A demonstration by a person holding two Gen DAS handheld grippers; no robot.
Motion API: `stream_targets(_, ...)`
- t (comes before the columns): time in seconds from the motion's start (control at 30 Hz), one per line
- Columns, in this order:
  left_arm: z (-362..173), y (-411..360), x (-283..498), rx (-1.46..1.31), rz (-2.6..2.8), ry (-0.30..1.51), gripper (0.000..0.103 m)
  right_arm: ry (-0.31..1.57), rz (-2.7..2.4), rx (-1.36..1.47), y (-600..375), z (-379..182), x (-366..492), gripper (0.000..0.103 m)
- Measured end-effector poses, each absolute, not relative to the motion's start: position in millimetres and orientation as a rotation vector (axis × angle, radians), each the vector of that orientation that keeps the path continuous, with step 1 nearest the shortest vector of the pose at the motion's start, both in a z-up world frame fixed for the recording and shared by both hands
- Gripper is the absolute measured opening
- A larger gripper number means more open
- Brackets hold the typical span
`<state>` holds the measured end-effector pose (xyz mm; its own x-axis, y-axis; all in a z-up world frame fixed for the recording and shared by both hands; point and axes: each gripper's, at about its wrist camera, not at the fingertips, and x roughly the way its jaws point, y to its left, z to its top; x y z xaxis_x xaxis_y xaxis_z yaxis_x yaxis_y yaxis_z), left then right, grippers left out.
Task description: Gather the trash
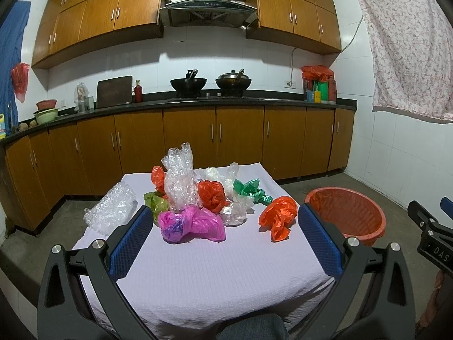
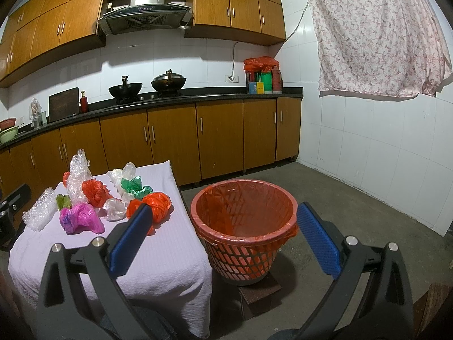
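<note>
Several crumpled plastic bags lie on a small table under a white cloth [image 1: 215, 269]: a pink bag [image 1: 192, 223], an orange bag [image 1: 279, 216] near the right edge, a red bag [image 1: 211, 195], a green bag [image 1: 250, 189], clear bubble wrap [image 1: 179, 178] and another bubble-wrap piece [image 1: 110, 211] at the left. An orange waste basket [image 2: 243, 226] with an orange liner stands on the floor right of the table. My left gripper [image 1: 223, 239] hovers open over the near table, empty. My right gripper [image 2: 223, 238] is open in front of the basket, empty.
Brown kitchen cabinets [image 2: 170, 138] and a black counter with two woks [image 1: 209, 83] run behind the table. A floral cloth [image 2: 379, 34] hangs on the white tiled wall at right. Bare concrete floor [image 2: 354, 215] spreads beyond the basket, which rests on a dark block [image 2: 263, 286].
</note>
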<state>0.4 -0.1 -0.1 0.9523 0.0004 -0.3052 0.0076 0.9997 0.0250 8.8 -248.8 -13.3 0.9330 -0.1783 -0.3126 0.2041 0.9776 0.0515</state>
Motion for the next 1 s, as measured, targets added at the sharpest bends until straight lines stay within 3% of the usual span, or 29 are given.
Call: stream_targets(1.0,-7,-4,3,0.022,0.012,0.336,0.101,0.343,-0.178,0.095,-250,-25,20,0.099)
